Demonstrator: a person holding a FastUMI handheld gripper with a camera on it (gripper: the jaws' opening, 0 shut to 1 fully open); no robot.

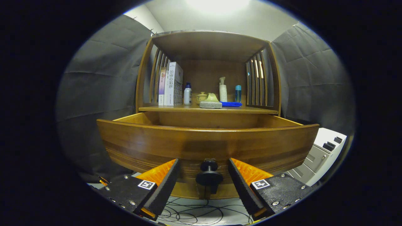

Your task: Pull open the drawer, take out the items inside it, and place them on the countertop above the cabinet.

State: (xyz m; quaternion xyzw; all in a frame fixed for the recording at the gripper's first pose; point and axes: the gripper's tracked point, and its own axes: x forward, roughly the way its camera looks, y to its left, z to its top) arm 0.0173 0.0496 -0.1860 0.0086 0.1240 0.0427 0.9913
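Grey cloth walls ring a wooden cabinet (207,78), and its drawer (207,147) stands pulled out just ahead of the gripper (204,166). Fingers spread apart, the dark knob (209,174) between them untouched (bottles, books on the countertop (251,110) beyond).

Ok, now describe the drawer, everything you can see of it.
The drawer is brown varnished wood with a curved front panel and a dark round knob. It stands pulled out from under the countertop; its inside is hidden behind the front panel. The gripper is open, its fingers either side of the knob without touching.
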